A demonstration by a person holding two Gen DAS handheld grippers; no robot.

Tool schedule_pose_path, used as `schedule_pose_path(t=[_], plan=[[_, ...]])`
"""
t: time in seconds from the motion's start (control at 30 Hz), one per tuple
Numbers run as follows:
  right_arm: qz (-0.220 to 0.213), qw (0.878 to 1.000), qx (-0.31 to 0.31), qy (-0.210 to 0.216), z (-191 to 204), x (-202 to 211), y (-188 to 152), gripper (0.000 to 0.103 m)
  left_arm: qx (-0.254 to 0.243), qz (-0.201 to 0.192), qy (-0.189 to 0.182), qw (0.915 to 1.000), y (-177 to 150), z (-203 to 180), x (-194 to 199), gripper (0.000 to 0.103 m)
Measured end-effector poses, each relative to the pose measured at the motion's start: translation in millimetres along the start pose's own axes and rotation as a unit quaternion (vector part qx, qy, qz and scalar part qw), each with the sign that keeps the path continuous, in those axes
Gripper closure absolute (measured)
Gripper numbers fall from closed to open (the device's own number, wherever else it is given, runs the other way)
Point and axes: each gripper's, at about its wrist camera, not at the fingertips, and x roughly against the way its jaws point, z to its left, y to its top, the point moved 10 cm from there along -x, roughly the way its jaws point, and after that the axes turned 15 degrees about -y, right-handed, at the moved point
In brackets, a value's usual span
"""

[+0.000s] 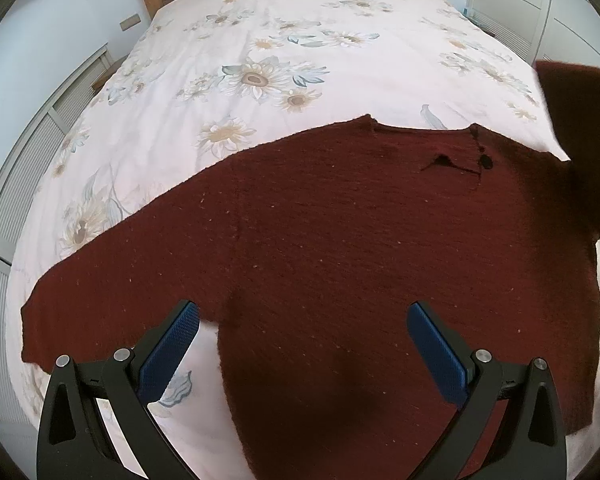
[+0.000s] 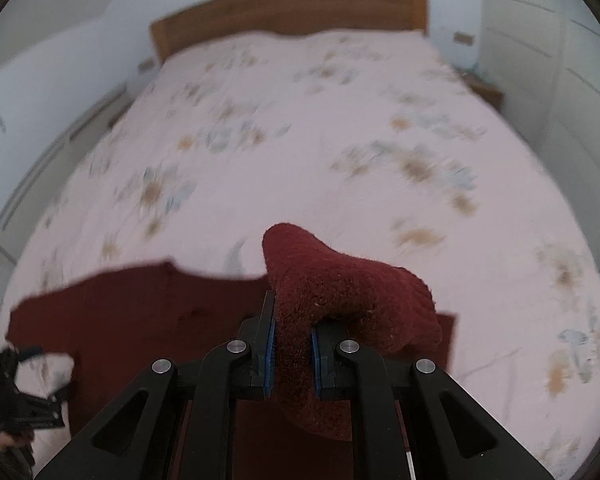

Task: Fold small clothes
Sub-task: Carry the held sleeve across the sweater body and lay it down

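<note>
We saw the dark red sweater (image 1: 340,248) lying flat on the flowery bed (image 1: 300,40). Our right gripper (image 2: 293,354) pinched its sleeve (image 2: 348,292) tight. Our left gripper (image 1: 303,332) hung wide open, holding nothing.

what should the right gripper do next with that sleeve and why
Probably carry the sleeve inward across the sweater body and lay it down. The right gripper is shut on it, lifted, while the body lies flat on the bed.
</note>
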Motion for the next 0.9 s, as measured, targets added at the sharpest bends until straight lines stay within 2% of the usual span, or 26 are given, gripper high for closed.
schedule_pose_path(t=[0.13,0.23,0.37,0.5,0.63,0.7,0.73,0.83,0.9], plan=[[0.059,0.998,0.036,0.001,41,-51,-51,0.090,0.010,0.006,-0.001,0.9999,-6,8,-7,0.001],[0.097,0.994,0.040,0.012,58,-76,-88,0.089,0.009,0.014,-0.003,0.9999,-13,10,-12,0.001],[0.122,0.992,0.042,0.013,70,-92,-117,0.089,0.009,0.023,0.005,0.9997,-20,14,-19,0.001],[0.138,0.990,0.028,0.015,70,-102,-128,0.086,0.017,0.026,0.008,0.9995,-23,17,-23,0.001],[0.137,0.990,0.038,-0.005,64,-97,-129,0.069,0.020,0.027,0.002,0.9994,-24,16,-24,0.001],[0.135,0.990,0.043,-0.014,61,-92,-125,0.040,0.017,0.026,0.001,0.9995,-24,15,-23,0.001],[0.132,0.990,0.045,-0.015,59,-89,-124,0.033,0.015,0.025,0.000,0.9996,-24,15,-23,0.001],[0.125,0.990,0.055,-0.027,48,-76,-121,0.024,0.012,0.028,-0.002,0.9995,-23,14,-23,0.001],[0.120,0.990,0.062,-0.034,40,-70,-121,0.024,0.009,0.030,-0.003,0.9995,-23,12,-23,0.001]])
